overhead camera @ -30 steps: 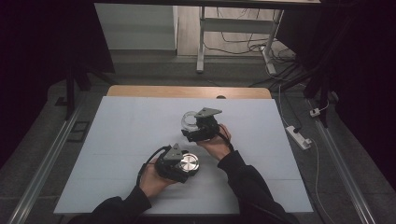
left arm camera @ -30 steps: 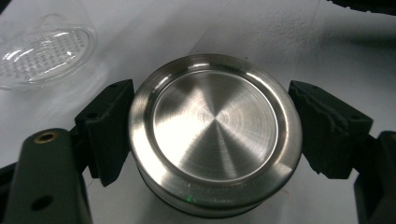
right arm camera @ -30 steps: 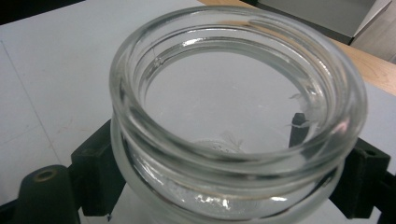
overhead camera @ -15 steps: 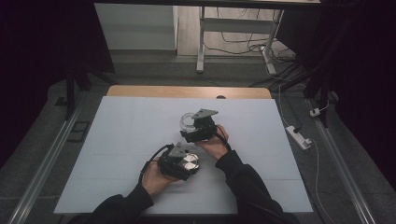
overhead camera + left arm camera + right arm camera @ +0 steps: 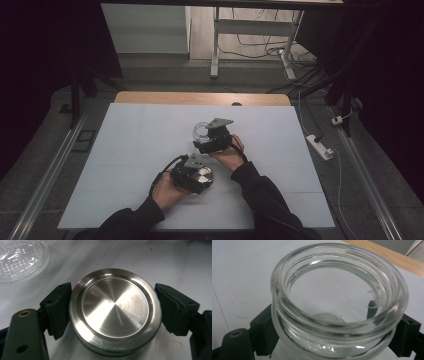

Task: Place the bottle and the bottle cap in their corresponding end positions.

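Observation:
A round brushed-steel lid (image 5: 115,311) lies flat just above the white tabletop (image 5: 130,150), and my left gripper (image 5: 115,307) is shut on it, a black pad (image 5: 58,305) pressing each side of its rim. In the high view that lid (image 5: 203,174) shines at the left gripper (image 5: 197,175), near the table's front middle. My right gripper (image 5: 337,335) is shut on a clear glass jar (image 5: 287,307), gripping below its thick threaded mouth, which faces up and is uncovered. The jar (image 5: 200,131) stands a little farther back, with the right gripper (image 5: 206,137) behind it.
The jar's dimpled glass (image 5: 20,260) shows at the upper left of the left gripper view. A wooden strip (image 5: 200,98) edges the table's far side. A power strip (image 5: 320,146) lies on the floor to the right, and a metal stand (image 5: 215,45) rises beyond the table.

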